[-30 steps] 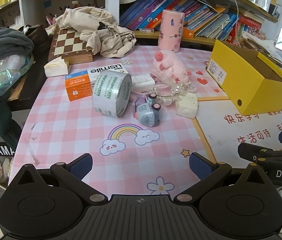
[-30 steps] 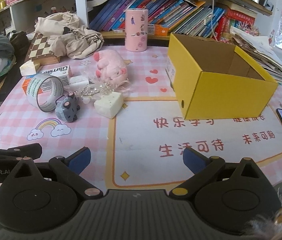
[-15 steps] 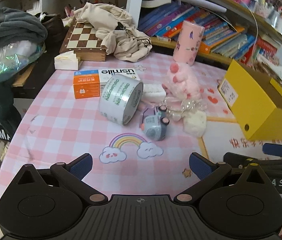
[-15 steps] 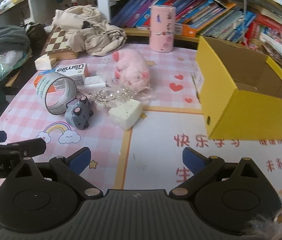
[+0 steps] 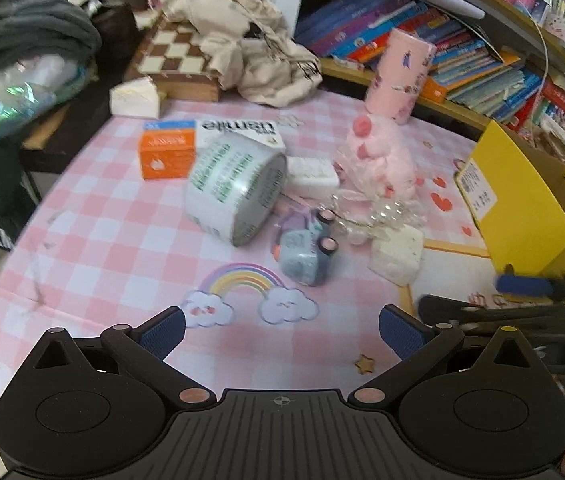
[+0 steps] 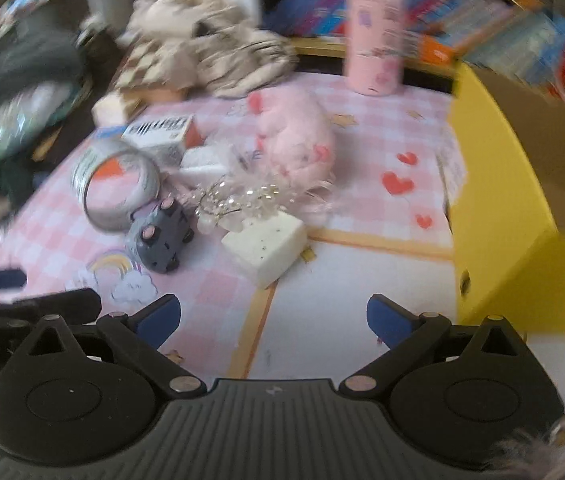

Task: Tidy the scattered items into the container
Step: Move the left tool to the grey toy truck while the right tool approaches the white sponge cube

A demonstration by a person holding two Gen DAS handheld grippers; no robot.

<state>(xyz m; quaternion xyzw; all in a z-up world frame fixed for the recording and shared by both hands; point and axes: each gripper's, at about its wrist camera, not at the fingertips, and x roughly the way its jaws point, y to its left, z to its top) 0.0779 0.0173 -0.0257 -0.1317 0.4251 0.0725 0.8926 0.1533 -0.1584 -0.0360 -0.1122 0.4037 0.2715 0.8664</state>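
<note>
Approaching the pile, both grippers (image 5: 280, 330) (image 6: 272, 318) spread wide, empty; next, closing on the cheese block (image 6: 265, 242) for the box (image 6: 498, 208).

Both rigs look the same: the black plastic left gripper (image 5: 281, 330) and black plastic right gripper (image 6: 273, 318) have ribbed centre housings, round disc covers each side, silvery pivot screws, triangular cutouts on the arms, and blue textured fingertip pads (image 5: 162, 332)

Blurred view — the right gripper (image 6: 273, 318) hangs with fingers spread wide above the mat, white block (image 6: 265, 243) ahead, yellow box (image 6: 498, 216) at right.
</note>
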